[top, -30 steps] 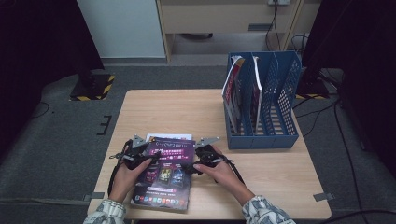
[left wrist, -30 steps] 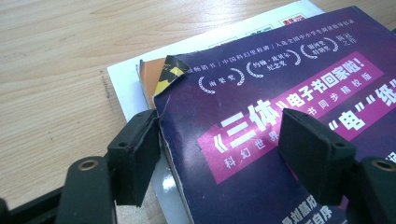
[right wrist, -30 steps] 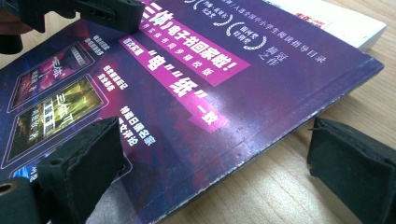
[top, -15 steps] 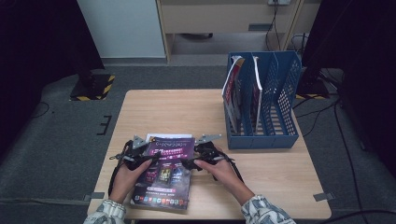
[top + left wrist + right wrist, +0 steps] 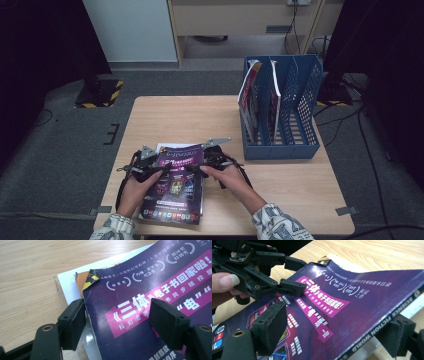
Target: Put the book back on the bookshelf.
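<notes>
Clamped on the spine edge of a purple magazine [image 5: 362, 290] with the right gripper [image 5: 337, 315], jaws just drawn in: one black pad down on the cover at lower left of the right gripper view, the other against the spine at lower right, the magazine slanting between them. Lifted along that spine edge, clear of the white sheet [image 5: 372, 345] beneath.

Spread wide at the opposite edge with the left gripper [image 5: 118, 312], pinching nothing: in the left gripper view, one pad touching the cover's worn edge at lower left, the other set over the pink title band at right. Seen again at upper left of the right gripper view, jaws apart over the cover, a thumb just behind.

Under the magazine, an orange booklet [image 5: 79, 285] and the white sheet, both peeking out at its curled upper corner, left of centre in the left gripper view.

Gripped by a left hand [image 5: 137, 187] and a right hand [image 5: 230, 177] entering from the bottom of the high view, patterned sleeves at the frame's edge.

At lower centre of the high view, magazine lying on the near part of a light wooden table [image 5: 190, 115]. At right of centre, well apart from the magazine, a blue file rack [image 5: 280, 145] on the same table, with two magazines upright in its left slots.
</notes>
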